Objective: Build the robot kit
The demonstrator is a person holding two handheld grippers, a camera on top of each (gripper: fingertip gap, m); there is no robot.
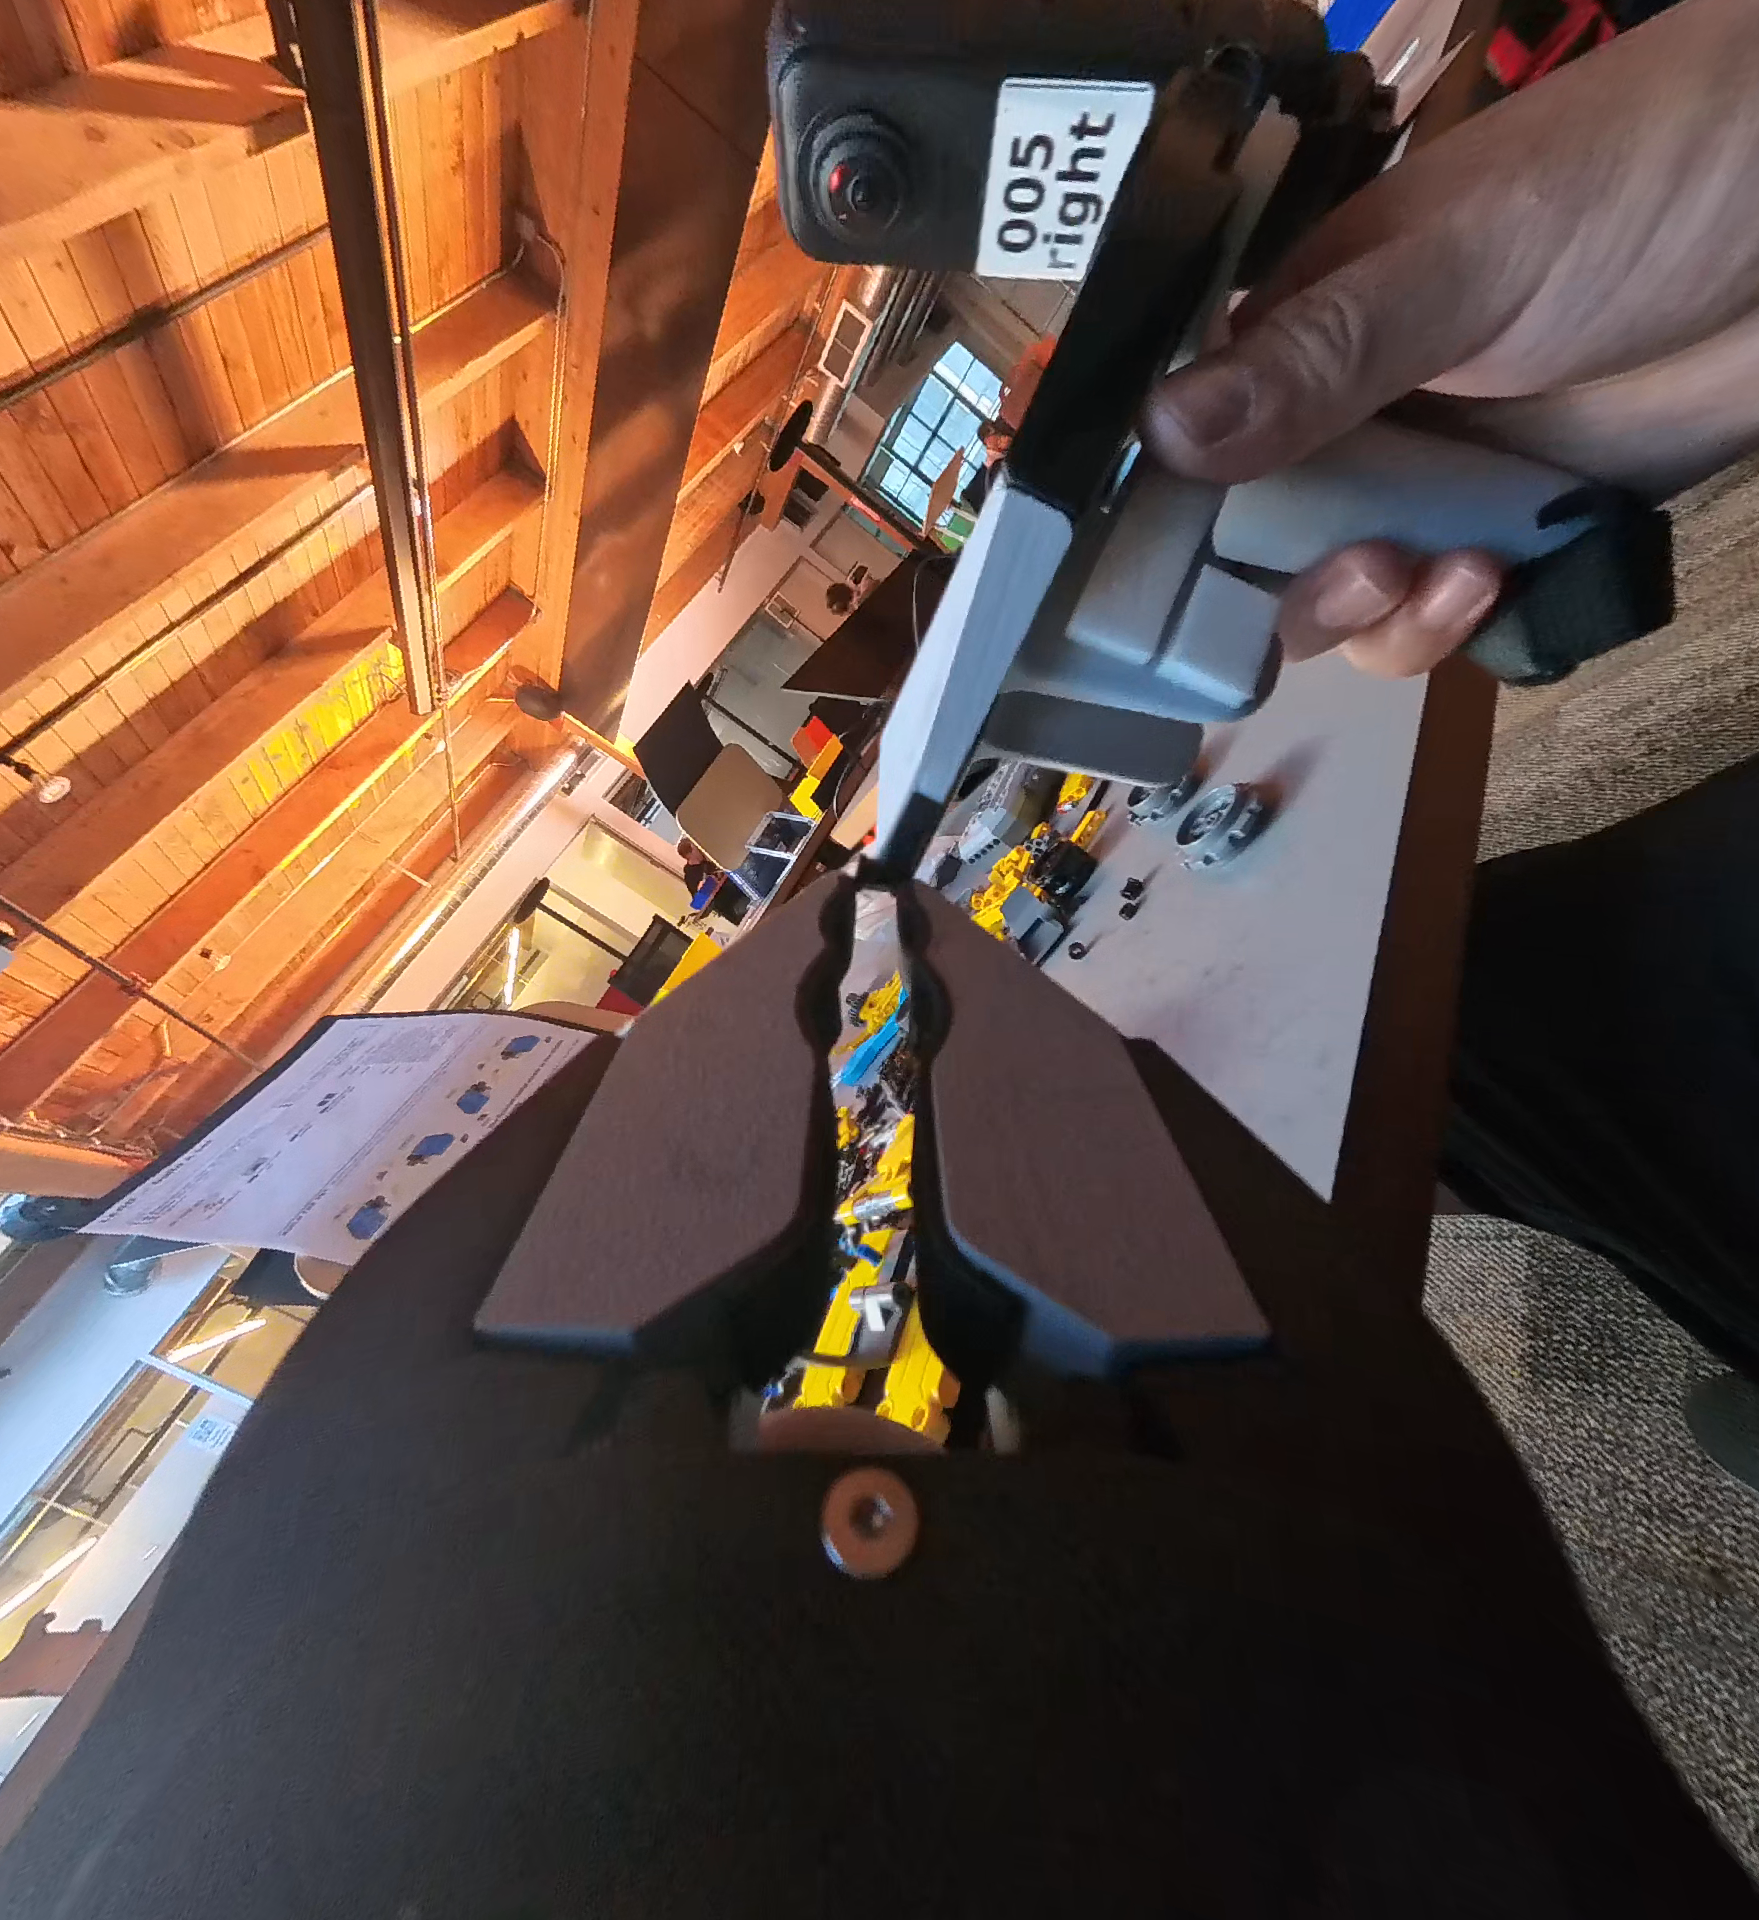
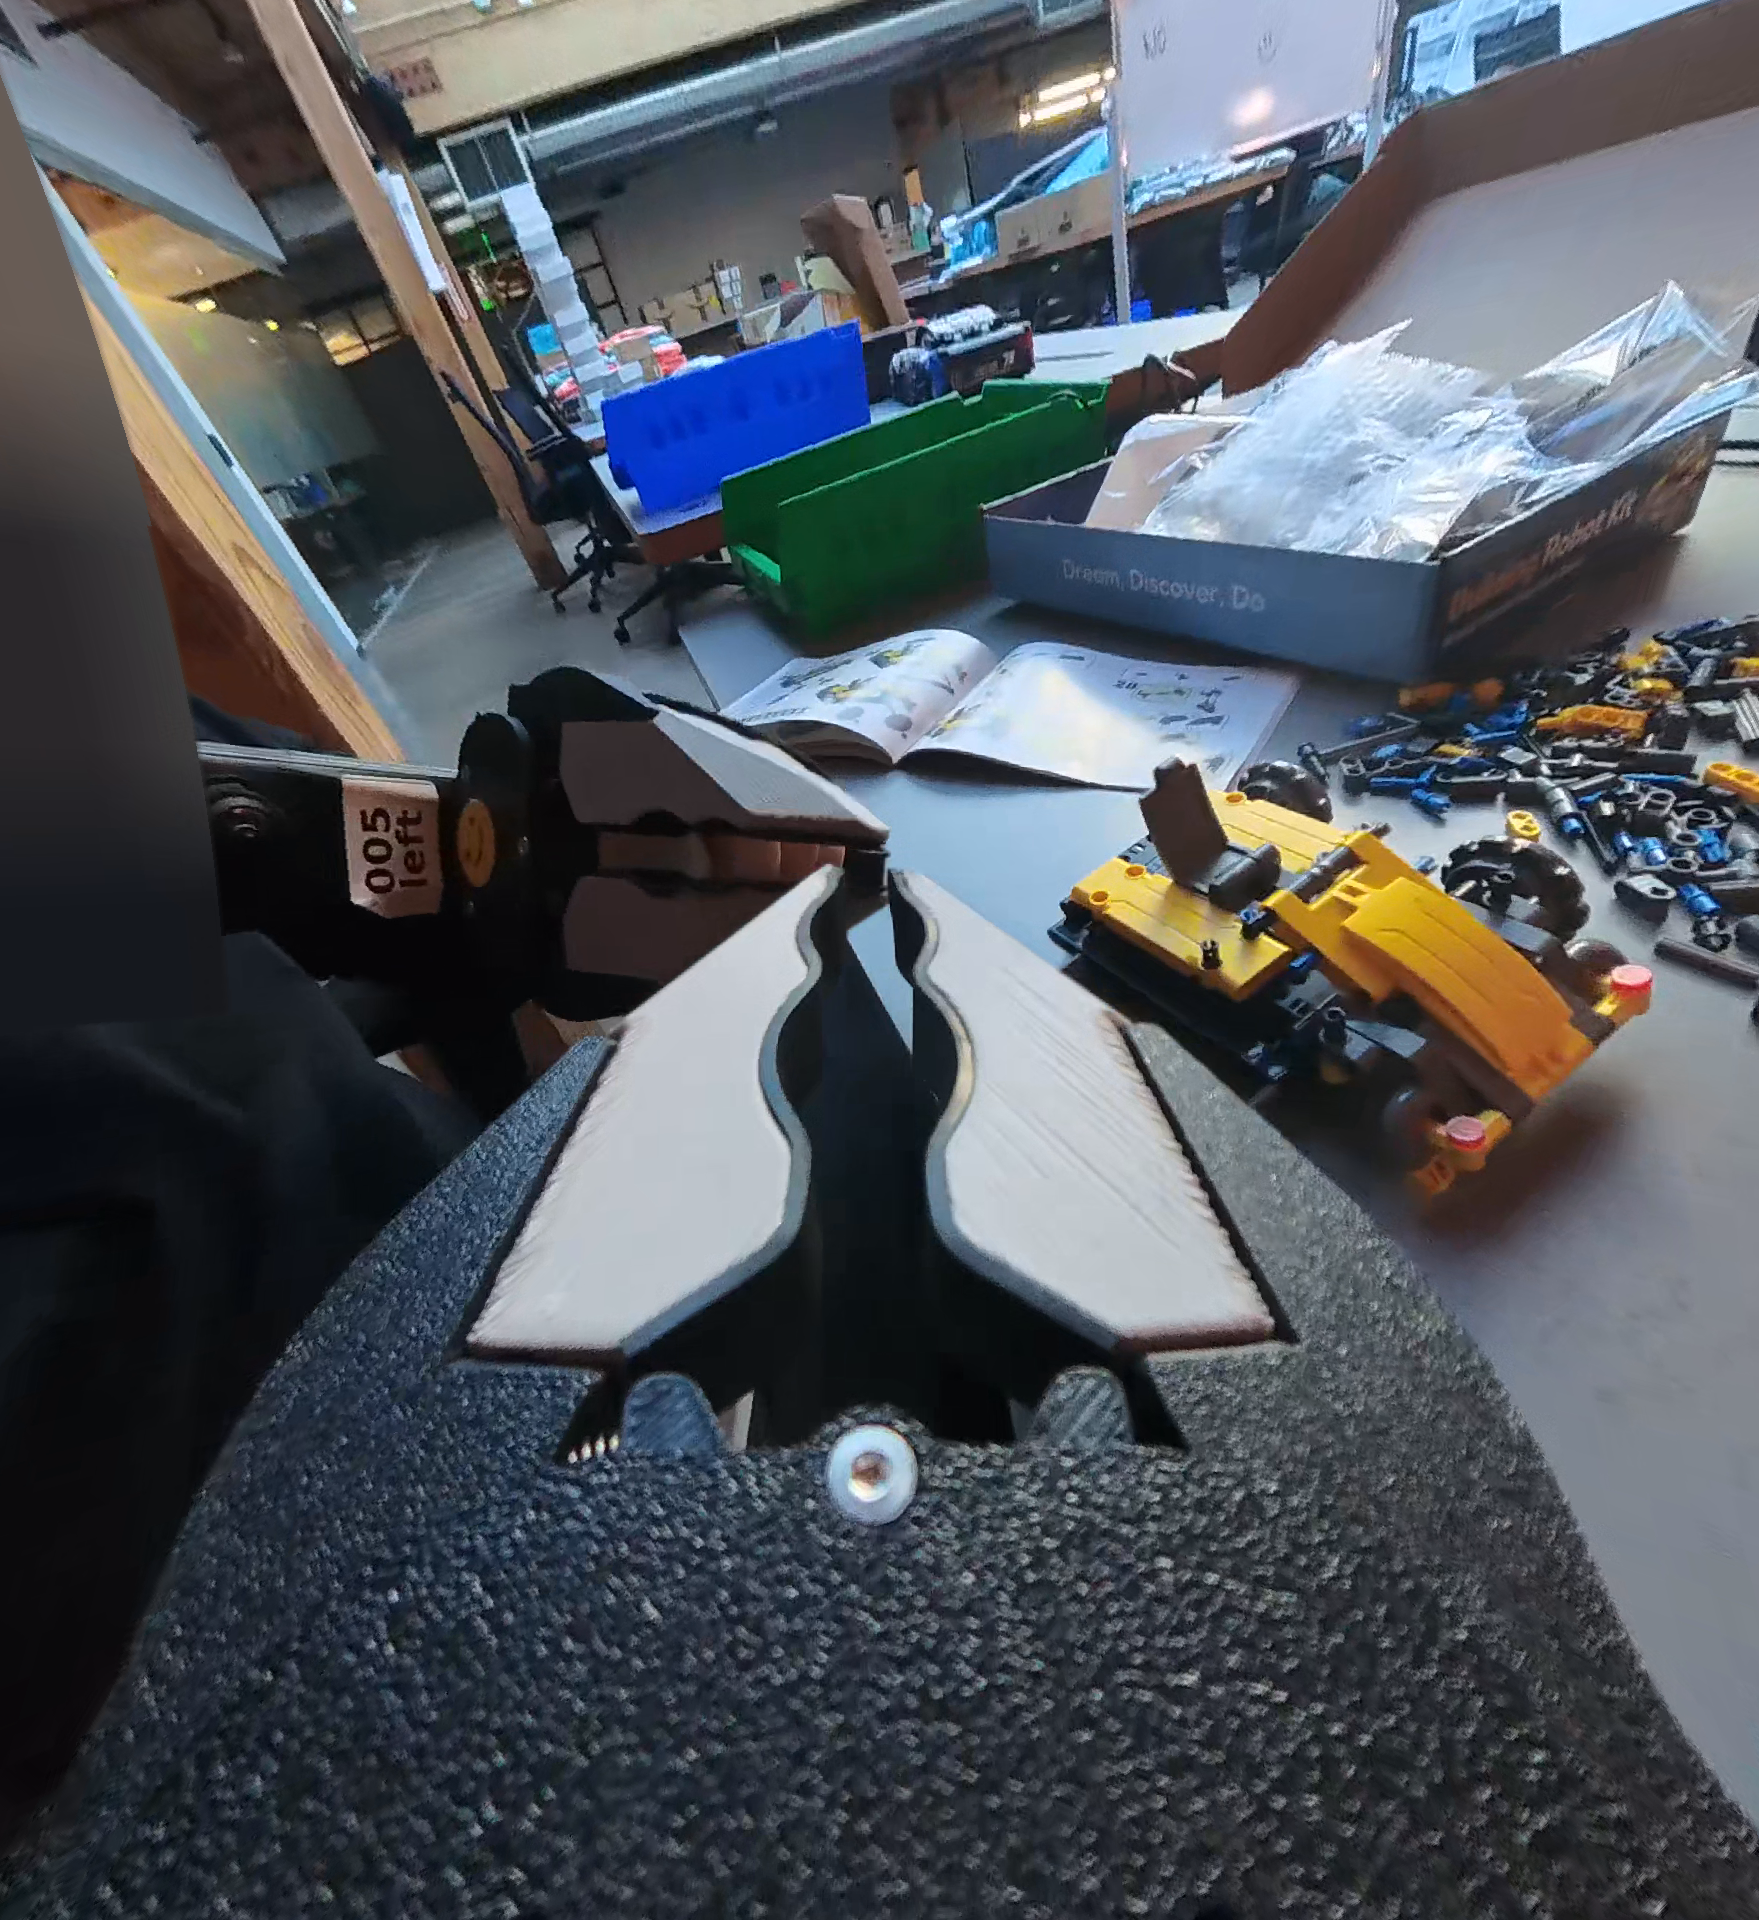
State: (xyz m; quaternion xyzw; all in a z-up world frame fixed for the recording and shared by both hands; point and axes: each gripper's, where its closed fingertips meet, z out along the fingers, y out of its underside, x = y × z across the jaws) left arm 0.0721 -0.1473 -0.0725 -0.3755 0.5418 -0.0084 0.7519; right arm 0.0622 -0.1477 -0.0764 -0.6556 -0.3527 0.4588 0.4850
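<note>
In the left wrist view, plank ceiling (image 1: 179, 364) fills the upper left and a printed sheet (image 1: 335, 1122) with blue pictures lies at middle left. At the centre, the left claw (image 1: 877, 891) has matte tan, wavy-edged fingers drawn together to their tips, closed on a tiny black piece (image 1: 870, 878). Yellow and blue parts show through the slit behind. The right claw's grey tip comes down to the same spot. Above it is a black camera with a white printed label. At the upper right, a hand (image 1: 1477, 312) wraps the smooth grey handle. Under it, on the pale counter (image 1: 1249, 987), sit two grey ribbed wheels (image 1: 1218, 826).

In the right wrist view, the left claw enters from the middle left, black-bodied, with a white label and a yellow round sticker. At the centre, the right claw (image 2: 867, 878) shows ridged tan fingers on a pebbled black body. Its tips stand a slit apart, touching the left's tips where the piece sits. Whether they pinch it I cannot tell. Behind, from left to right, are a blue bin (image 2: 740, 426), a green bin (image 2: 896, 520), an open booklet (image 2: 1010, 707) and a lettered grey cardboard box (image 2: 1218, 592) stuffed with crinkled clear bags (image 2: 1374, 457). At the right are a half-built yellow brick vehicle (image 2: 1353, 935) and a scatter of black, blue and yellow parts (image 2: 1633, 748).
</note>
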